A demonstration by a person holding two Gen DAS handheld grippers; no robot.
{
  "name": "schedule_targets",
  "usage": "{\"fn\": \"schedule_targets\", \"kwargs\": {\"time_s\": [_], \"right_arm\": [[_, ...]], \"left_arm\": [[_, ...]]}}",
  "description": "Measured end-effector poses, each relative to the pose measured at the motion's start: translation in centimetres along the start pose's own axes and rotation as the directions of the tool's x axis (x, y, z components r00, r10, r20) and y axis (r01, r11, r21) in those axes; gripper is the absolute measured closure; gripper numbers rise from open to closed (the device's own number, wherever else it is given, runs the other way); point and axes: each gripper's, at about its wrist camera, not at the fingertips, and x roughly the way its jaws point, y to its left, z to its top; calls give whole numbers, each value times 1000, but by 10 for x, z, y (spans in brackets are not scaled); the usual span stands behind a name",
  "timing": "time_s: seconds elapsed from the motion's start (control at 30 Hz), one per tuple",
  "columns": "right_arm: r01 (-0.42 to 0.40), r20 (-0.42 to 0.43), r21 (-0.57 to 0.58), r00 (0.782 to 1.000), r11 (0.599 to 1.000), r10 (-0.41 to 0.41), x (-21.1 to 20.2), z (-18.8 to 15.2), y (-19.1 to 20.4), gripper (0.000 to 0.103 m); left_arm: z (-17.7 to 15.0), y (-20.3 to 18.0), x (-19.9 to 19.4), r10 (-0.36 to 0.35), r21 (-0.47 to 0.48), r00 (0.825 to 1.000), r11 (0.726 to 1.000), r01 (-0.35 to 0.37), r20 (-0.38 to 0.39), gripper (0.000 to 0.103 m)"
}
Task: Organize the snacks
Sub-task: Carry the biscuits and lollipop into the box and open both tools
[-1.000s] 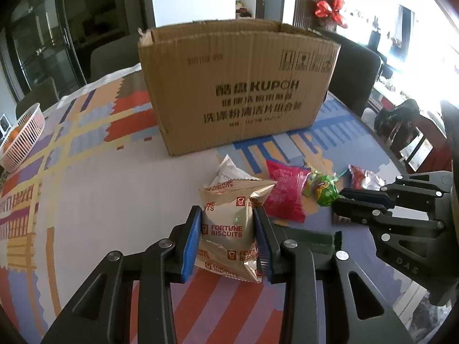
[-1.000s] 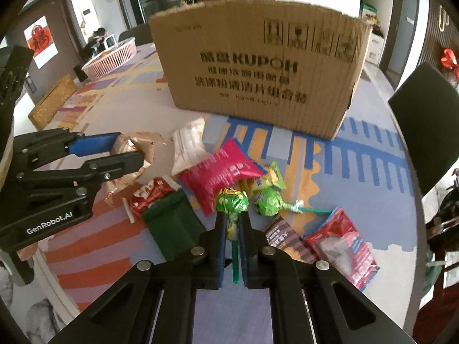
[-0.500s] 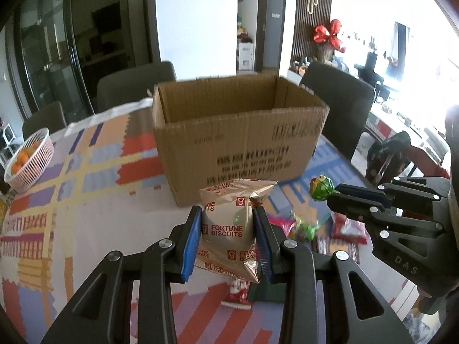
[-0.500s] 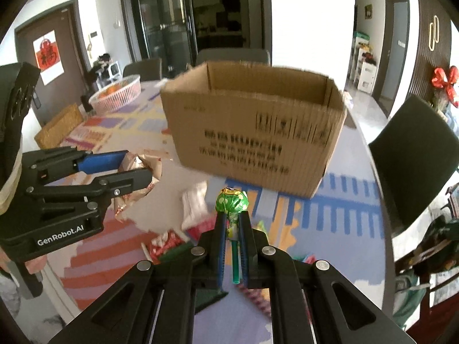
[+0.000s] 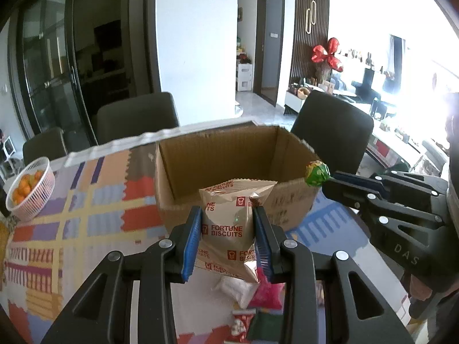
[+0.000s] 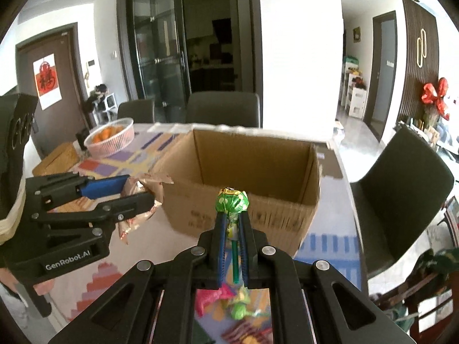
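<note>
My left gripper (image 5: 226, 229) is shut on a beige Fortune Biscuits packet (image 5: 229, 223) and holds it in the air just before the near wall of the open cardboard box (image 5: 229, 154). My right gripper (image 6: 231, 223) is shut on the stick of a green lollipop (image 6: 231, 202), also held above the table near the box's (image 6: 252, 157) front edge. Each gripper shows in the other's view: the right gripper (image 5: 330, 183) with the lollipop (image 5: 317, 173), the left gripper (image 6: 137, 192) with the packet (image 6: 143, 197).
Loose snacks lie on the patterned tablecloth below: a pink packet (image 5: 265, 295), a white packet (image 5: 235, 286), a green lollipop (image 6: 242, 309). A white basket of oranges (image 5: 28, 192) stands at the left. Dark chairs (image 6: 401, 200) surround the table.
Both grippers have risen from the table with their snacks and moved toward the box, so its open inside now shows.
</note>
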Motion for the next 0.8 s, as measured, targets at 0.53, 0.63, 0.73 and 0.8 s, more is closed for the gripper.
{"fn": "schedule_targets", "kwargs": {"time_s": [0.53,0.63,0.73,0.8], "right_arm": [[46,60,19,997,999,-47,20,73,-30,93],[45,40,20,998,999,-45,30,82,-34,93],[44,17,24,999,999,-45,40,85,-38,93],[48,1,26,999,999,-48,48,88,-40,93]], "left_arm": [[69,10,34,-23,-27,999,999,22,-29,67],[79,14,47,-31,-39,998,999,29,-54,67],[87,14,58,-19,-42,997,999,16,-77,67],[91,15,66,-18,-43,995,999,14,-95,67]]}}
